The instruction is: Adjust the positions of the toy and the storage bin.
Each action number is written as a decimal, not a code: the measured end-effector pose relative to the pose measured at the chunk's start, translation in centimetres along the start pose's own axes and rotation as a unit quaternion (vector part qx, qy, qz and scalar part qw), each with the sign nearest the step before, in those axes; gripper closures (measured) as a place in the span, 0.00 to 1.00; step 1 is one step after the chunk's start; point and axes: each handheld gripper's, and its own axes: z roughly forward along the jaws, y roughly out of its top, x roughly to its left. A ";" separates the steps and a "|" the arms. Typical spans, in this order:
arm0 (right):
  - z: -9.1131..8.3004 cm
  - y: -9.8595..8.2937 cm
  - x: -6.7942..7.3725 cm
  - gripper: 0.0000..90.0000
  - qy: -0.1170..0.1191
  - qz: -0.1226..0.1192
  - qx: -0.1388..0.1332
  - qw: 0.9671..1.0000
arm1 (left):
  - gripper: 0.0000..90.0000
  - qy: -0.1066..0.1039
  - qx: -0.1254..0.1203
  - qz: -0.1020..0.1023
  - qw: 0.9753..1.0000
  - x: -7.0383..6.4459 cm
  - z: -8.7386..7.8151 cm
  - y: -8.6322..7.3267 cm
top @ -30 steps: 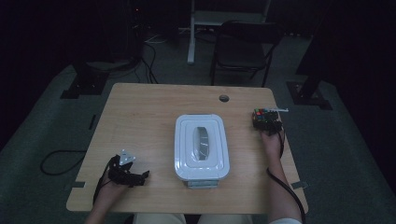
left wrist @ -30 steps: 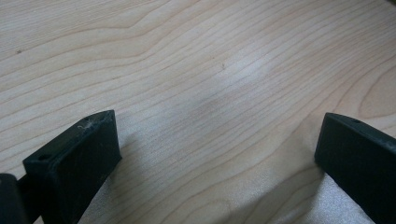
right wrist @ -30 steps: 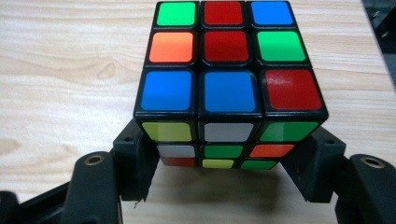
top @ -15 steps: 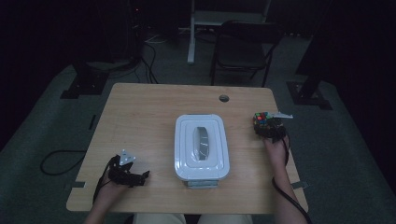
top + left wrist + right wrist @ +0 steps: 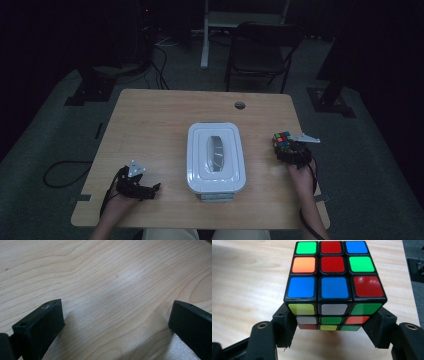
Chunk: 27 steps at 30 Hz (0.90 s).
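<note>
A scrambled Rubik's cube (image 5: 334, 275) sits between the two black jaws of my right gripper (image 5: 332, 325), which press on its lower sides. In the high view the cube (image 5: 282, 141) and right gripper (image 5: 291, 151) are near the table's right edge, right of a white lidded container (image 5: 215, 155). Whether the cube rests on the wood or hangs just above it I cannot tell. My left gripper (image 5: 149, 189) lies at the front left of the table. Its jaws stand wide apart over bare wood (image 5: 116, 320), holding nothing.
The wooden table (image 5: 150, 125) has a round cable hole (image 5: 240, 105) near its far edge. The container takes up the middle. A dark chair (image 5: 260, 50) and a stand base (image 5: 95, 85) are on the floor beyond the table.
My right gripper has drawn the cube back toward the person's side of the table. The left gripper and the container have stayed put.
</note>
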 end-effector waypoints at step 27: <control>-6.9 -7.9 -0.6 0.38 -0.007 0.015 0.015 1.000 | 0.01 -0.002 0.001 0.002 1.000 0.1 0.0 0.0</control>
